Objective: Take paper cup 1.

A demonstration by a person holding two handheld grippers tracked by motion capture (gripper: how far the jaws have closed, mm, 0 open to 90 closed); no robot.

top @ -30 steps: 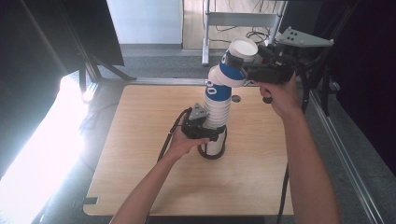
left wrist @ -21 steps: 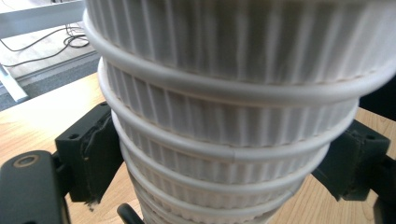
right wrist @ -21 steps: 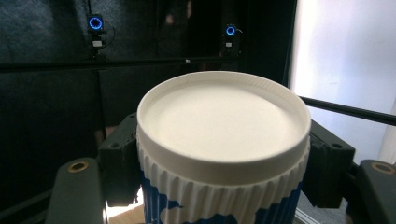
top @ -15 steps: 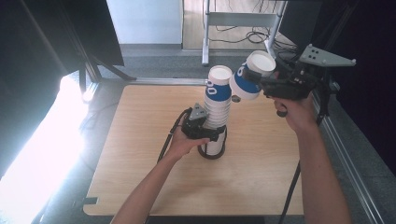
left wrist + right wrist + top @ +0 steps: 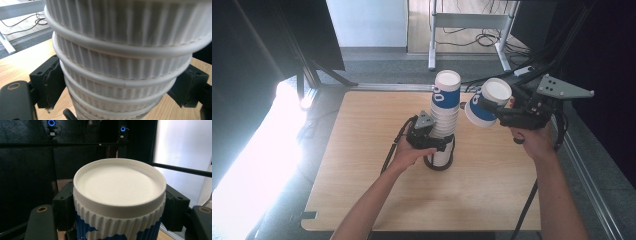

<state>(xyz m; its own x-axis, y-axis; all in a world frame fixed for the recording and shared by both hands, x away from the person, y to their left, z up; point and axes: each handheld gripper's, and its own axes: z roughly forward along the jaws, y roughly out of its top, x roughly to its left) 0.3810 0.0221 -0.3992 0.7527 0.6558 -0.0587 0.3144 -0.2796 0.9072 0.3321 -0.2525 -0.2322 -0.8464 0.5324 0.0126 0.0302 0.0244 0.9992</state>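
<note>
One cup was already off, clamped between the right gripper fingers; the left gripper fingers squeezed the remaining stack, more cups to separate.

Stack of cups upright on table, near centre. Left gripper left of stack, jaws around its lower part. Single cup right of stack top, tilted, off table, apart from stack, between jaws of right gripper. Metal frame on floor beyond far table edge.
</note>
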